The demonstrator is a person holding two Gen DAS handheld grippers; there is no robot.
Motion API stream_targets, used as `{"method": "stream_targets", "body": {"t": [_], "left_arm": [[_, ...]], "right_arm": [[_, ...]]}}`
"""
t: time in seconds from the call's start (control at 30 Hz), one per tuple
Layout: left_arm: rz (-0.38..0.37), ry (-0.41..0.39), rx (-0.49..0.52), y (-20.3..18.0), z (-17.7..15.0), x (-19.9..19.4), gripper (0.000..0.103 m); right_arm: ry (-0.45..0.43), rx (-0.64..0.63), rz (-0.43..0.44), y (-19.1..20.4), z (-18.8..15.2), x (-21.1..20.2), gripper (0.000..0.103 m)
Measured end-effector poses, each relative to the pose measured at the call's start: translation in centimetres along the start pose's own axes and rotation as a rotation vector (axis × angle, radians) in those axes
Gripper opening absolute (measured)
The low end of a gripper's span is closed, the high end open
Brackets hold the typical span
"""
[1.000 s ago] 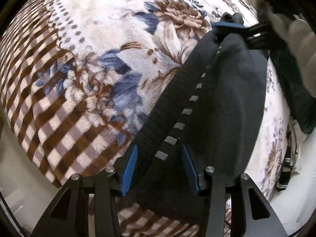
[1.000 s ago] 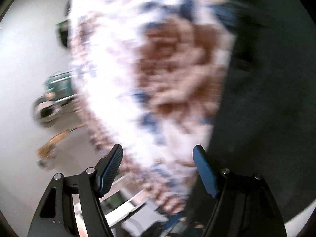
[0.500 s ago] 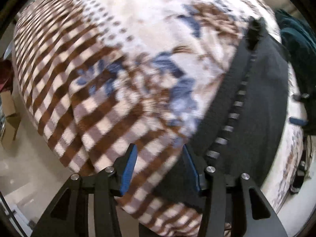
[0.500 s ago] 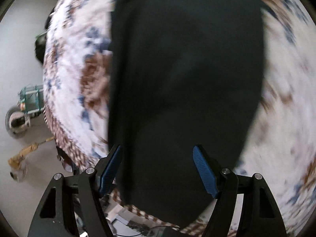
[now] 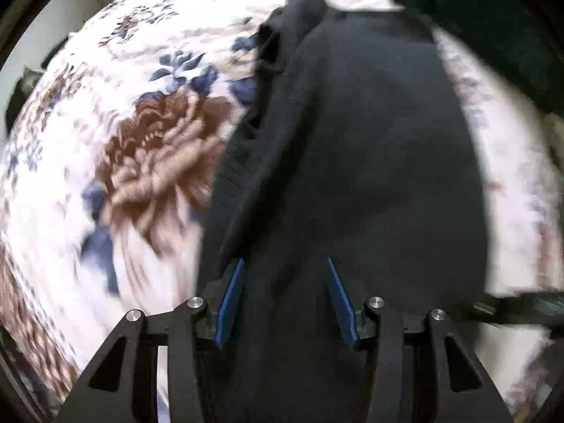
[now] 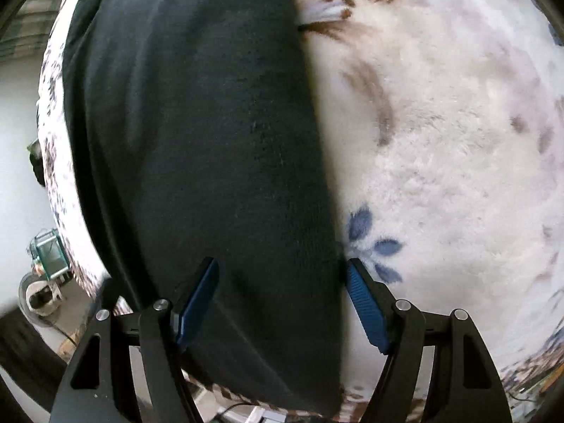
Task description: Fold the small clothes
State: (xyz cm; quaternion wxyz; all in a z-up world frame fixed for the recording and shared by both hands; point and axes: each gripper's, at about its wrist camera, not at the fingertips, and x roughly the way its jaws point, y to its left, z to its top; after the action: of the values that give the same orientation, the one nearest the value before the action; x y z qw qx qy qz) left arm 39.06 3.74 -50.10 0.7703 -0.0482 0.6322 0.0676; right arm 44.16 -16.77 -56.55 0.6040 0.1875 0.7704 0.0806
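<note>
1. Left gripper (image 5: 285,296) half-open, right gripper (image 6: 282,299) wide; I see neither pinching anything.
2. Dark garment (image 6: 197,148) lies flat on floral blanket (image 6: 440,148), under both.
3. Soft, light, limp; I'd pinch its right edge.

Soft, even daylight is filling both views, casting no hard shadows and no glare. The left wrist view is smearing with motion blur: the floral blanket (image 5: 148,162) is streaking, worst toward the lower left. The right wrist view is staying sharper, its pile showing crisply at centre. The black garment (image 6: 197,148) is swallowing detail in both, reading nearly flat. Fisheye distortion is bulging everything, and dark vignetting is ringing the corners.
</note>
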Motion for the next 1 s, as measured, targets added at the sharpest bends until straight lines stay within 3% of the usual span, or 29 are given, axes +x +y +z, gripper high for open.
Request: {"method": "stream_targets", "body": {"t": [0.07, 0.17, 0.37, 0.53, 0.7, 0.8, 0.83, 0.87, 0.9, 1.0], "left_arm": [[0.031, 0.006, -0.066, 2.7, 0.4, 0.8, 0.048], [-0.089, 0.023, -0.221, 7.4, -0.3, 1.1, 0.055], [-0.07, 0.026, -0.178, 6.3, 0.0, 1.2, 0.055], [-0.083, 0.0, -0.19, 6.0, 0.5, 1.2, 0.055], [-0.097, -0.02, -0.183, 5.7, -0.3, 1.1, 0.055], [-0.129, -0.016, -0.203, 6.5, -0.8, 1.1, 0.055], [-0.14, -0.013, -0.208, 6.7, -0.9, 1.1, 0.055], [-0.154, -0.011, -0.214, 7.0, -1.0, 1.0, 0.055], [-0.169, -0.008, -0.219, 7.4, -1.1, 1.0, 0.055], [-0.223, -0.005, -0.24, 8.6, -1.7, 0.7, 0.055]], "right_arm": [[-0.013, 0.009, 0.009, -0.2, 0.2, -0.3, 0.076], [-0.036, 0.038, 0.008, -0.8, 0.8, -1.2, 0.077], [-0.116, 0.012, -0.035, 0.6, 3.7, -4.9, 0.077], [-0.182, -0.073, 0.068, 10.0, 11.3, -8.3, 0.076], [-0.249, -0.214, 0.02, 22.0, 19.4, -7.9, 0.076], [-0.221, -0.221, -0.007, 27.2, 24.0, -5.3, 0.075], [-0.2, -0.215, -0.006, 28.5, 25.1, -4.2, 0.063], [-0.19, -0.203, -0.039, 29.2, 25.9, -3.4, 0.043], [-0.2, -0.173, -0.094, 30.1, 26.4, -2.5, 0.011], [-0.216, -0.115, -0.097, 30.2, 26.5, -3.1, 0.01]]}}
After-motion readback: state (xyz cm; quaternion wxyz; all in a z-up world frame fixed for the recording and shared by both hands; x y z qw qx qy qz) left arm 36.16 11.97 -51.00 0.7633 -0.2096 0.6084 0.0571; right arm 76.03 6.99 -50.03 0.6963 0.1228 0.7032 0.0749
